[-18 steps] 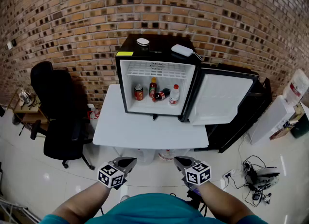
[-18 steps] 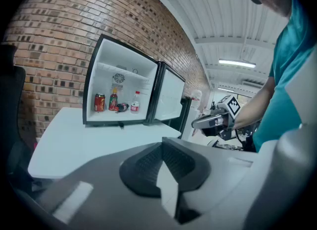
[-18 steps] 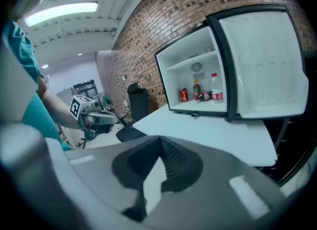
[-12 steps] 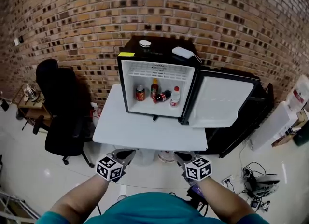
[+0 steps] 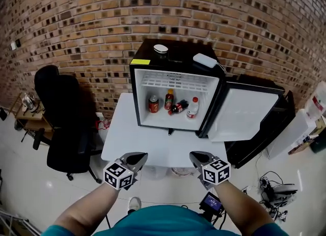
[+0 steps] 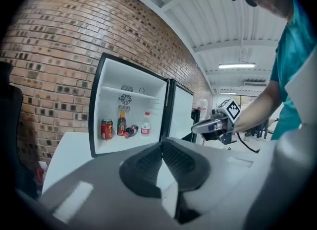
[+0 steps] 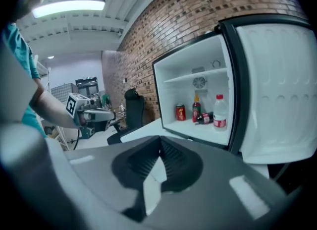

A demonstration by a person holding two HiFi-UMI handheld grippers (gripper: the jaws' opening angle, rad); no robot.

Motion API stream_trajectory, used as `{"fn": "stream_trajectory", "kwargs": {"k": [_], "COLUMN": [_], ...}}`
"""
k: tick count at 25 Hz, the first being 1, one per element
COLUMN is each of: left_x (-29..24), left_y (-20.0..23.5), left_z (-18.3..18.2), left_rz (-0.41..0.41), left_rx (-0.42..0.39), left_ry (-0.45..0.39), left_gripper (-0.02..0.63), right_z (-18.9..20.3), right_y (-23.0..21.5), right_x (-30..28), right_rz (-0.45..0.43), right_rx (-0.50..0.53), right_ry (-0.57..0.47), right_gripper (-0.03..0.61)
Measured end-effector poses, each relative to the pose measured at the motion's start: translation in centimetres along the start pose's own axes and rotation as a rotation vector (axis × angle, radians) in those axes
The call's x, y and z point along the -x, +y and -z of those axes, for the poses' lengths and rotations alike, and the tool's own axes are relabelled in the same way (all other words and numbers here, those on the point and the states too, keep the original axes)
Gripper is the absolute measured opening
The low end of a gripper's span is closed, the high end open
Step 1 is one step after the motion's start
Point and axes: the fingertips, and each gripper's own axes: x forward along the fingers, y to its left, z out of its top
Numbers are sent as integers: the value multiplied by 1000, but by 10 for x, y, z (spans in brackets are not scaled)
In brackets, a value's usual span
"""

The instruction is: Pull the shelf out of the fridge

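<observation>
A small black fridge (image 5: pixel 153 64) stands open on a white table (image 5: pixel 127 138), its door (image 5: pixel 243 114) swung out to the right. The white wire shelf (image 5: pixel 178 81) sits high inside it, also seen in the left gripper view (image 6: pixel 131 92) and the right gripper view (image 7: pixel 195 75). Below the shelf stand a red can (image 5: pixel 153 104), a sauce bottle (image 5: pixel 168 99), a lying dark bottle (image 5: pixel 178 107) and a water bottle (image 5: pixel 192 107). My left gripper (image 5: pixel 134 157) and right gripper (image 5: pixel 196 156) hover at the table's front edge, both shut and holding nothing, well short of the fridge.
A black office chair (image 5: pixel 61 118) stands left of the table. A brick wall runs behind. On the fridge top lie a round white object (image 5: pixel 160 49) and a white box (image 5: pixel 205 60). Cables and devices lie on the floor at the right (image 5: pixel 275 192).
Both grippers have moved forward, from below the table's front edge up to it. The fridge now looks nearer in all views. The jaws stay shut.
</observation>
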Motion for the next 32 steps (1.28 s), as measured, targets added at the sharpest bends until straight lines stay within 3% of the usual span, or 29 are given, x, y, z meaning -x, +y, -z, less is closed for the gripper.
{"fn": "stream_trajectory", "kwargs": {"k": [5, 9, 12, 16, 21, 23, 27, 32], "left_x": [2, -7, -25, -66, -121, -143, -180, -205], "left_y": [59, 97, 108, 100, 104, 107, 126, 148], "left_z": [-6, -21, -36, -65, -105, -122, -142, -174], "left_rz": [77, 102, 115, 110, -35, -78, -167, -282], "left_rx": [-22, -113, -229, -438, -621, -700, -903, -1091], "left_ry": [9, 25, 36, 39, 40, 59, 160, 226], "left_gripper": [0, 0, 0, 0, 0, 3, 121, 127], "right_z": [-29, -54, -79, -118, -173, -192, -209, -220], "right_y": [-6, -19, -32, -51, -68, -76, -99, -128], "right_x": [-47, -71, -82, -92, -101, -105, -121, -141], "right_rz": [95, 180, 233, 250, 274, 299, 367, 486], "right_rx": [-63, -8, 128, 401, 789, 894, 979, 1030], "right_ry": [-35, -26, -2, 23, 25, 16, 45, 110], "right_gripper": [8, 29, 46, 86, 123, 132, 173, 206]}}
